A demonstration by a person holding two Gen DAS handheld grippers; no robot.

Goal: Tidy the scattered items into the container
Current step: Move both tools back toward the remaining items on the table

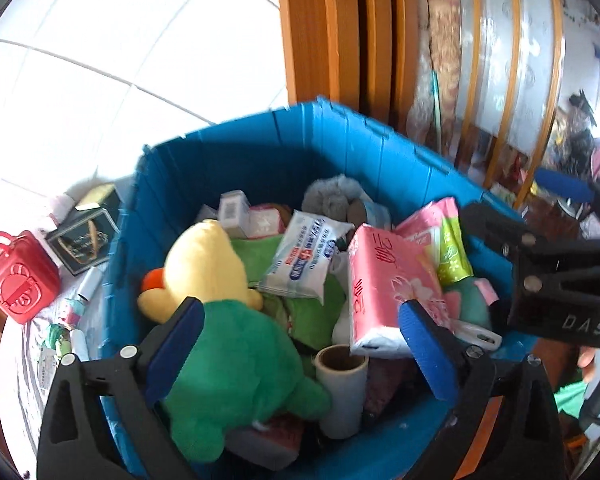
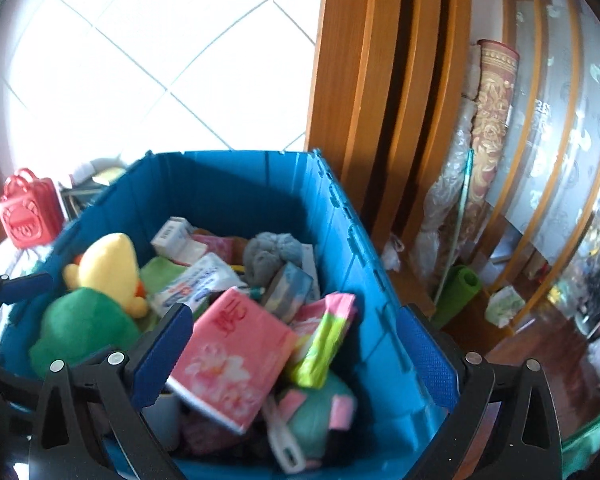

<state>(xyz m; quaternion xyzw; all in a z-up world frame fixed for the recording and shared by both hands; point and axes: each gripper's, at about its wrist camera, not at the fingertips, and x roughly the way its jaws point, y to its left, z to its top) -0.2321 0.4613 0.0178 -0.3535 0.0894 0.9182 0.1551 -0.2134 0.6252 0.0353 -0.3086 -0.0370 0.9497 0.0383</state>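
**Crate nearly full, strays left outside**

Left wrist view: left gripper (image 1: 300, 344) above blue crate (image 1: 340, 136), jaws spread, empty. Red case (image 1: 18, 280) and black box (image 1: 86, 240) outside by the crate's left wall.

Right wrist view: right gripper (image 2: 296, 348) likewise agape over pink tissue pack (image 2: 230, 354). Risk: heaped contents spilling over the rim.

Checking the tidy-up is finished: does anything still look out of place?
Yes. A red toy case, a dark box and small tubes lie outside the blue bin, left of it.
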